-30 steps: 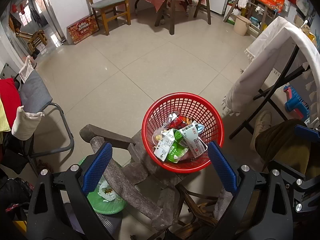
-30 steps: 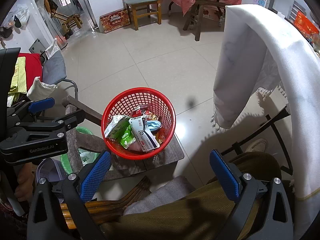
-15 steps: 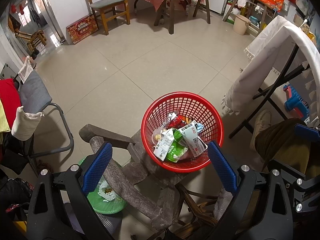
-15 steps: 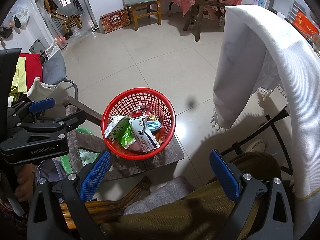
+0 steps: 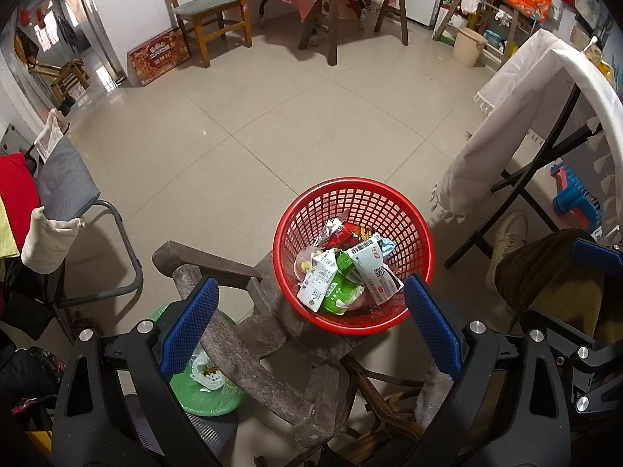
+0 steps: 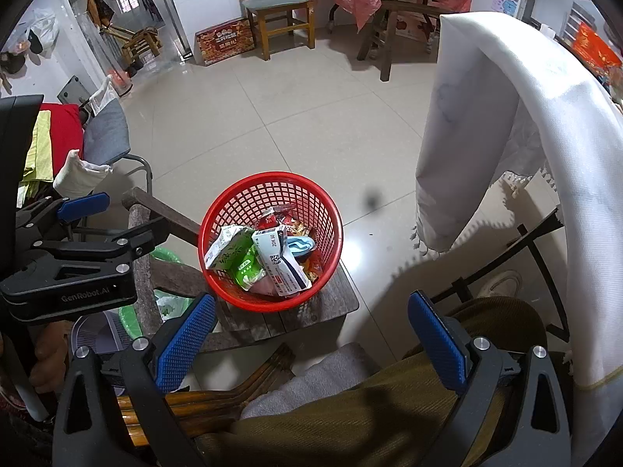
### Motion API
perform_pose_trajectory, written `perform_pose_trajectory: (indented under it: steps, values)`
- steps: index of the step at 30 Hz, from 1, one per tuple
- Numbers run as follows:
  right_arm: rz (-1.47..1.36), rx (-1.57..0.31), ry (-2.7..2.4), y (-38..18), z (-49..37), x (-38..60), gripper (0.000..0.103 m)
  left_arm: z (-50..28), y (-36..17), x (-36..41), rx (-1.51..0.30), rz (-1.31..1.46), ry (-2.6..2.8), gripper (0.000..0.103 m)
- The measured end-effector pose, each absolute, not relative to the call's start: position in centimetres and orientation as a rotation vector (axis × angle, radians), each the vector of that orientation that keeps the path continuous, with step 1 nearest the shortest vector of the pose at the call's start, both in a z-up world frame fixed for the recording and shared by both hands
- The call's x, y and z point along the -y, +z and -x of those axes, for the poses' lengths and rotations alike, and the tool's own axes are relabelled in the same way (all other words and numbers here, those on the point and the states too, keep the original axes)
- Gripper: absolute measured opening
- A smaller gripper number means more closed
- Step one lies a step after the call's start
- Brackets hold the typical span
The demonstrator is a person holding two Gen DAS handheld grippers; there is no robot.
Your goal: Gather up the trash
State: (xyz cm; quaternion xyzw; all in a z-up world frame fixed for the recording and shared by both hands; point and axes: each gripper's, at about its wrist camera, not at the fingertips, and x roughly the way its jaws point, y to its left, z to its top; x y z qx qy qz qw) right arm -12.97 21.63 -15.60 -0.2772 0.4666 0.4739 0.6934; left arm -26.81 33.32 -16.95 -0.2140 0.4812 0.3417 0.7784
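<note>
We see a dark, worn wooden chair [image 5: 241,334] carrying a round red plastic mesh basket [image 5: 409,210] at its seat's front corner. Inside lies the trash: a white-and-green carton [image 5: 331,288], a white printed box [image 5: 373,268], and red snack wrappers [image 5: 342,233]. Our left gripper [image 5: 307,334] and right gripper [image 6: 311,338] hover above, both spread wide and empty. We judge the basket could tip off that corner if a finger [image 6: 183,342] nudges its rim.
</note>
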Motion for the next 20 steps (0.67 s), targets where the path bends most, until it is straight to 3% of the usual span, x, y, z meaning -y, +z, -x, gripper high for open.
perform_pose_trajectory:
  steps: [20]
  values:
    - [0.615,-1.046,1.060,-15.6,12.9,-21.6,0.097,27.0,-16.8,-33.7,-1.049,0.473,0.732,0.093]
